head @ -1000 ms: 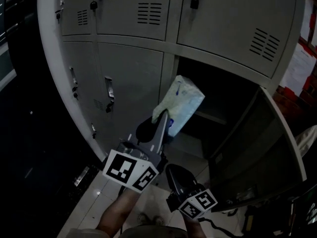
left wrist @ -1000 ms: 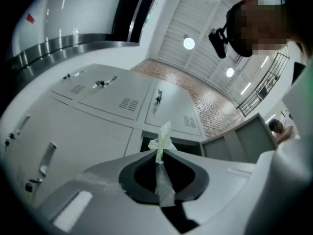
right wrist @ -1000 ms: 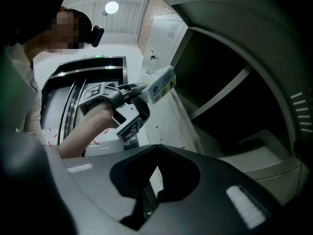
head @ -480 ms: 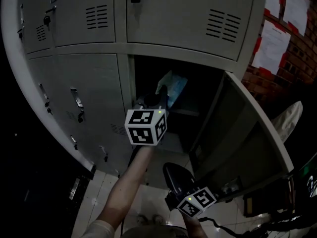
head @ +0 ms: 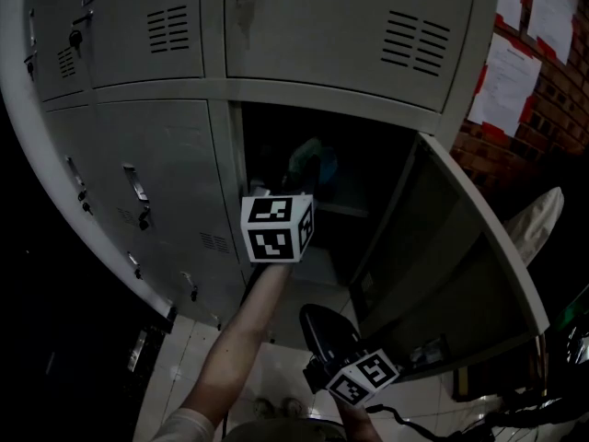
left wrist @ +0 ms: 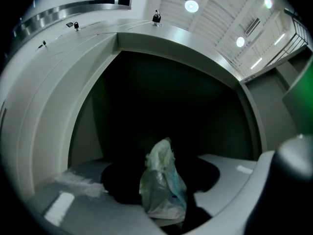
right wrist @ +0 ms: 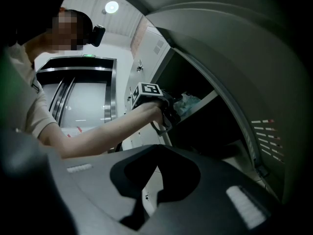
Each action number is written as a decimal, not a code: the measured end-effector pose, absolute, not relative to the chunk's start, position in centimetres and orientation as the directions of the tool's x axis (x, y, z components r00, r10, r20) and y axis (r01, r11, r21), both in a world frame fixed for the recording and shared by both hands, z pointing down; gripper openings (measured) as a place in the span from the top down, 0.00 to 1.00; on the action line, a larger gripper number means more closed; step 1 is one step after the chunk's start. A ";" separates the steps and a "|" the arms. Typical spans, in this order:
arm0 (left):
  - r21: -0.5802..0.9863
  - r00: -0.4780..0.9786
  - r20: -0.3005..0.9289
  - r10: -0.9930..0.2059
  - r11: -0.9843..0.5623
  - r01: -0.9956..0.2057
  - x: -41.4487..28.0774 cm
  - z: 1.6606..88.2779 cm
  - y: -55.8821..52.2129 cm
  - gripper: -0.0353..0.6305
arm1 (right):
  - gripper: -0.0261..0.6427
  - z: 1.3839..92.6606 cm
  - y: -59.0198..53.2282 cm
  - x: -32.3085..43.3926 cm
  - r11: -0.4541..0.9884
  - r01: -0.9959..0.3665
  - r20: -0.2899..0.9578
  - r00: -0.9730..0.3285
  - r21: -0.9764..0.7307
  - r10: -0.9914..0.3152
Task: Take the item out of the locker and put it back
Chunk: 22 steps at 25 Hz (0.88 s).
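The crumpled, pale translucent plastic bag is seen inside the open compartment of the grey metal locker; it is flanked by the jaws of the left gripper, which are being opened; the right gripper is held low outside, beside the swung-out grey door, jaws closed together on nothing.

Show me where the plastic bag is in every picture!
Head view: the plastic bag sits inside the dark open locker, just above the marker cube.
Left gripper view: low centre, between the jaws of the left claw, which are opening.
Right gripper view: near the middle, just right of the marker cube.
Shared landmark: the open locker, seen in all three.
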<state>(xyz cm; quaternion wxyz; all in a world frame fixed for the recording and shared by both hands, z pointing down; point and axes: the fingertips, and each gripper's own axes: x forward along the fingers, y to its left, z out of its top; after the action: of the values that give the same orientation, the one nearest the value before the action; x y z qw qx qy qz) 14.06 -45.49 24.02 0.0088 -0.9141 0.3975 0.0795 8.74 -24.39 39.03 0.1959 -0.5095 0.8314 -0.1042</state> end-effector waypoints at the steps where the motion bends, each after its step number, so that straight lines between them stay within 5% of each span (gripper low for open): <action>1: 0.047 0.670 -0.162 -0.724 -0.684 -0.728 14.0 23.8 -45.4 0.62 | 0.97 39.1 -24.4 8.8 0.459 -0.806 -0.220 -0.404 -0.374 -0.888; 3: 0.045 0.666 -0.180 -0.724 -0.683 -0.729 13.8 23.6 -45.2 0.55 | 0.97 39.2 -24.6 8.8 0.462 -0.803 -0.221 -0.406 -0.377 -0.887; 12: -0.022 0.655 -0.292 -0.696 -0.680 -0.733 8.7 22.9 -38.2 0.56 | 0.97 38.9 -24.8 6.8 0.516 -0.774 -0.224 -0.465 -0.366 -0.857; 15: 0.020 0.618 -0.371 -0.693 -0.671 -0.741 3.6 22.7 -34.2 0.65 | 0.97 38.1 -25.0 5.2 0.562 -0.752 -0.235 -0.511 -0.345 -0.827; 18: 0.034 0.563 -0.416 -0.714 -0.631 -0.775 -2.7 24.1 -31.0 0.93 | 0.97 37.2 -25.0 3.0 0.617 -0.718 -0.253 -0.563 -0.321 -0.787; 22: 0.013 0.471 -0.364 -0.803 -0.510 -0.860 -10.6 30.6 -27.9 0.94 | 0.97 36.6 -25.0 -0.2 0.684 -0.675 -0.264 -0.631 -0.277 -0.729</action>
<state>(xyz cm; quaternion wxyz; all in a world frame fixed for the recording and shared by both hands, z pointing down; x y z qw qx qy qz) -10.56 -27.92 30.58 0.0863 -0.8533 0.4874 0.1641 -0.24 -25.04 36.56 0.1797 -0.3901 0.8999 -0.0759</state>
